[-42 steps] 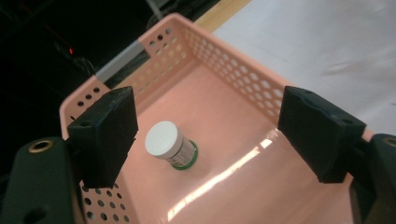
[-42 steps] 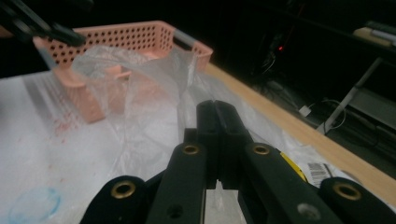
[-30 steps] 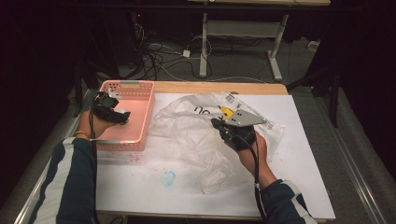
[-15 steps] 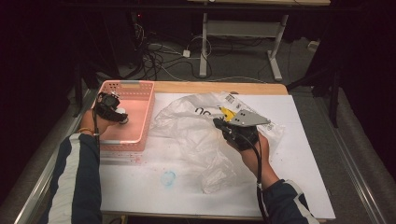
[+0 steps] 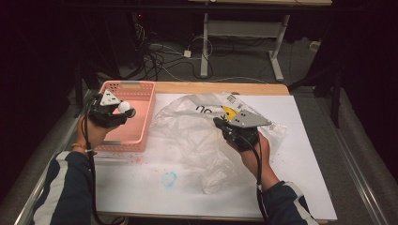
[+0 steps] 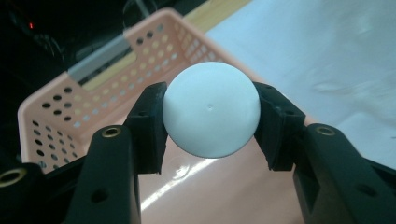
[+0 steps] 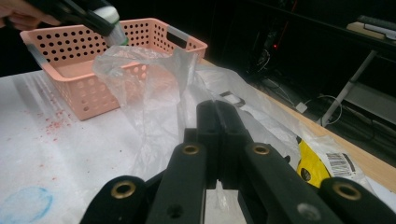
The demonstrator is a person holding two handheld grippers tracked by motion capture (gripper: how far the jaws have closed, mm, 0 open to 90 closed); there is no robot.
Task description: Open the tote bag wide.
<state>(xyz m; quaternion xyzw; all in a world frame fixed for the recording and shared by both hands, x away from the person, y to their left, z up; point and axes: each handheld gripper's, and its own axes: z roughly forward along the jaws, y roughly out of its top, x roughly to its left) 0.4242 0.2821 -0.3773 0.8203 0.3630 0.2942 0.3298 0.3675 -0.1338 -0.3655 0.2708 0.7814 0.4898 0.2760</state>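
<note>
A white ball [image 5: 124,107] [image 6: 211,109] sits between the pads of my left gripper [image 5: 126,109] [image 6: 211,119], which has just been closing and now presses on it from both sides. It hangs above the left side of the pink perforated basket [image 5: 143,117] [image 6: 70,107] [image 7: 84,44]. My right gripper [image 5: 221,123] [image 7: 218,116] is shut on a fold of the clear plastic bag [image 5: 197,138] [image 7: 149,79], holding that edge raised off the table. In the right gripper view, the left gripper [image 7: 100,14] is at the top left over the basket.
A white sheet [image 5: 300,187] covers the table, with a blue smudge [image 5: 169,179] and red specks [image 5: 138,159] near the basket. The bag bears a yellow label [image 5: 229,111] and a barcode. Cables and a desk frame [image 5: 244,28] stand beyond the far edge.
The left gripper has closed on the white ball inside the basket and lifted it a little. The right gripper and the bag have stayed in place.
</note>
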